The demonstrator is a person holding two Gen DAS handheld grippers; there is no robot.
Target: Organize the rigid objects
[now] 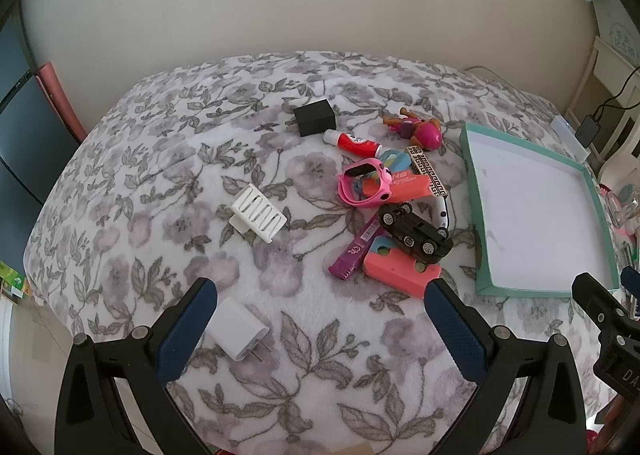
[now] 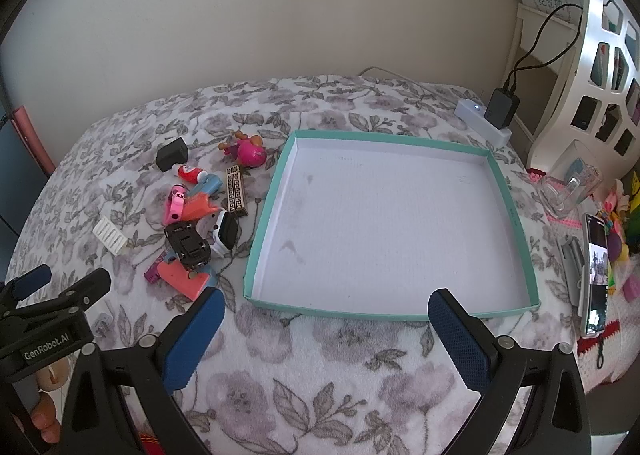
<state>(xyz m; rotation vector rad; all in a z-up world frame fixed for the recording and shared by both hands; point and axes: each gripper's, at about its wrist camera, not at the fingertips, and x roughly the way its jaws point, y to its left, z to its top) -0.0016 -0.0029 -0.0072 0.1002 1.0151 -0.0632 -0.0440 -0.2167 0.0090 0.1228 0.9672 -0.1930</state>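
Floral blanket (image 2: pixel 320 355): teal tray (image 2: pixel 516 223) holds nothing; toy pile (image 2: pixel 196 215) beside; both jaws wide.

Purple comb (image 1: pixel 354 251) part-hidden under toy car (image 1: pixel 414 233); white charger (image 2: pixel 102 325) mostly behind left gripper (image 2: pixel 66 279); phone (image 2: pixel 596 275) screen unreadable.

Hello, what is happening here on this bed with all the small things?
A person holds a two-finger gripper in each hand over a flowered blanket. Both the left gripper and the right gripper are open and hold nothing. Small items lie in a pile, among them a black toy car, a pink watch and a white charger. The teal tray beside them has nothing in it yet, so sorting seems not begun.
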